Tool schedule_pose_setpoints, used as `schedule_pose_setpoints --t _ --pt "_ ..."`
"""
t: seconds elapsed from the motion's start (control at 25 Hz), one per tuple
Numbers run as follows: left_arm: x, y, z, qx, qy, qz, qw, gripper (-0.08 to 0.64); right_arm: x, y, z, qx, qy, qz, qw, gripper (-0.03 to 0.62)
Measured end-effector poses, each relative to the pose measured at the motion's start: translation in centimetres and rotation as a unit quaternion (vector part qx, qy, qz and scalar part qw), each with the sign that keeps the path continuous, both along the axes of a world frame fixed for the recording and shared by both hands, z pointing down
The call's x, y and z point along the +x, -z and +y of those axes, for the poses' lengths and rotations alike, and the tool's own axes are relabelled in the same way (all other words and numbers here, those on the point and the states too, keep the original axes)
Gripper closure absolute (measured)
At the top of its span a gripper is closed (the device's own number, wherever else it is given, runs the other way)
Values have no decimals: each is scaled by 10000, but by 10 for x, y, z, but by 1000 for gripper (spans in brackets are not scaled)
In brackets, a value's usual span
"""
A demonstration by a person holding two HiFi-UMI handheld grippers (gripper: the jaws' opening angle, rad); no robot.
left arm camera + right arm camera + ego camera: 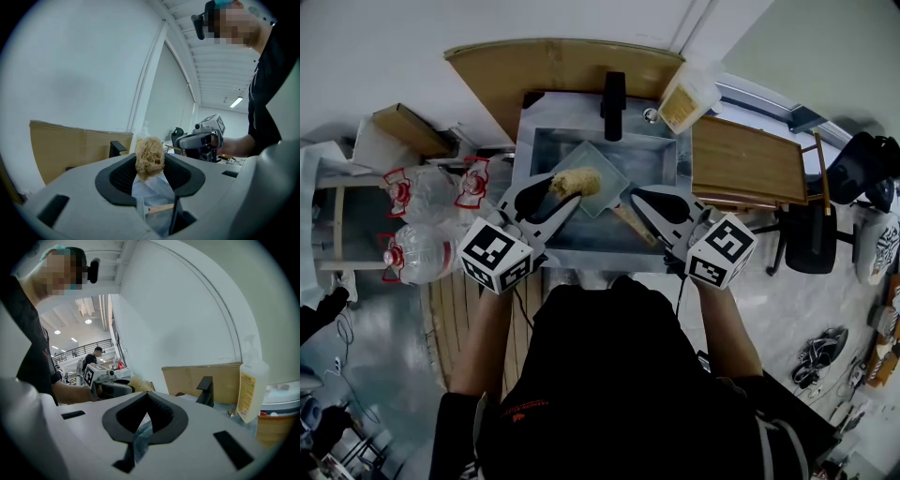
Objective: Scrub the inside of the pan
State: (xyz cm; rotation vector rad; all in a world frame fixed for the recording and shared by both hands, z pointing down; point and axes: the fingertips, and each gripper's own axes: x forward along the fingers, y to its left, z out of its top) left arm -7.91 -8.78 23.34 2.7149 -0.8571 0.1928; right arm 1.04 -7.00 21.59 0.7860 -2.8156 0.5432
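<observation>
- Sink (667, 150) under the black tap (613, 94) is your work spot, and the pan (607, 159) sits inside the basin.
- Your left gripper (567, 190) has its jaws clamped on the loofah scrubber (575, 181). The scrubber is at the pan's near left edge; can't tell if it's touching.
- Your right gripper (637, 195) has its jaws pinched together with nothing between them, just beside the wooden handle (628, 221), not on it.
- I'd pin that handle first so the pan doesn't skate around.
- Then press the scrubber flat on the pan floor and work small circles into the corners.
</observation>
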Motion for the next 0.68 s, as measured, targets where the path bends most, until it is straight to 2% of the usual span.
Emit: schedule_pose_setpoints --t 0.68 --pt "5 0 2 -1 -22 -13 10000 383 0 -3 1 -47 54 -13 10000 588"
